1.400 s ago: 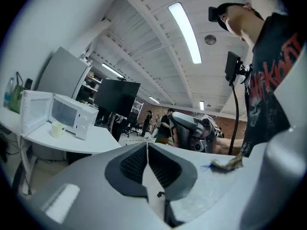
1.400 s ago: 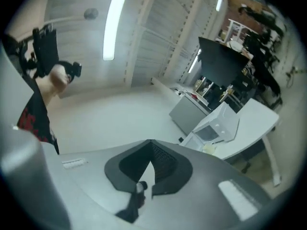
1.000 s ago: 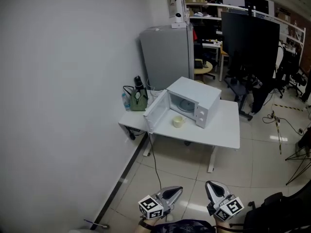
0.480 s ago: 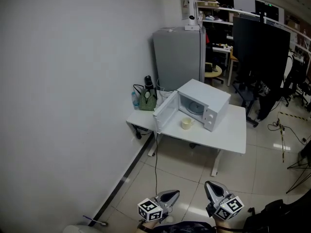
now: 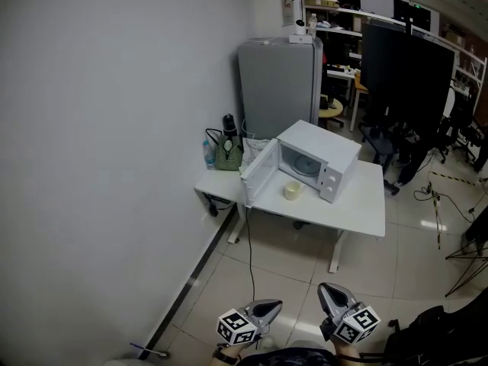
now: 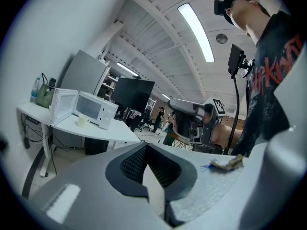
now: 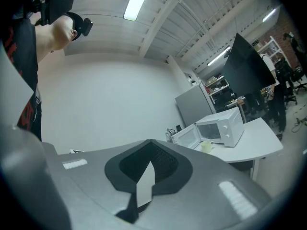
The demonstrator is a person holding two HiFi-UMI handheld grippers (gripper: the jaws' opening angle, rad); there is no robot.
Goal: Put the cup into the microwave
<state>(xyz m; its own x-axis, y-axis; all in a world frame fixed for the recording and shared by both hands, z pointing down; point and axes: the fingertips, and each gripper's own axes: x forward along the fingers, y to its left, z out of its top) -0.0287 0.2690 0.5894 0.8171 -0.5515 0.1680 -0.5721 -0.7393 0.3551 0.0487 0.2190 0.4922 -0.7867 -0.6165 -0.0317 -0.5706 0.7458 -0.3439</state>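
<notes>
One white counter [image 5: 358,204] carries a microwave [image 5: 335,155] with its door [image 5: 259,175] swung wide, ready to receive. A pale cup [image 5: 291,191] stands on the counter just in front of the microwave's open mouth, not yet inside. Well short of the microwave, the left claw [image 5: 268,306] and right claw [image 5: 328,291] are both closed and empty, probably because nothing is within reach.

Plain white wall [image 5: 114,166] on left, light tiled floor [image 5: 282,277]. White desk [image 5: 358,200] against wall, grey fridge [image 5: 278,82] behind it. Big black screen [image 5: 408,63] and shelving [image 5: 335,10] at rear. Ceiling strip light [image 6: 196,32] on.
</notes>
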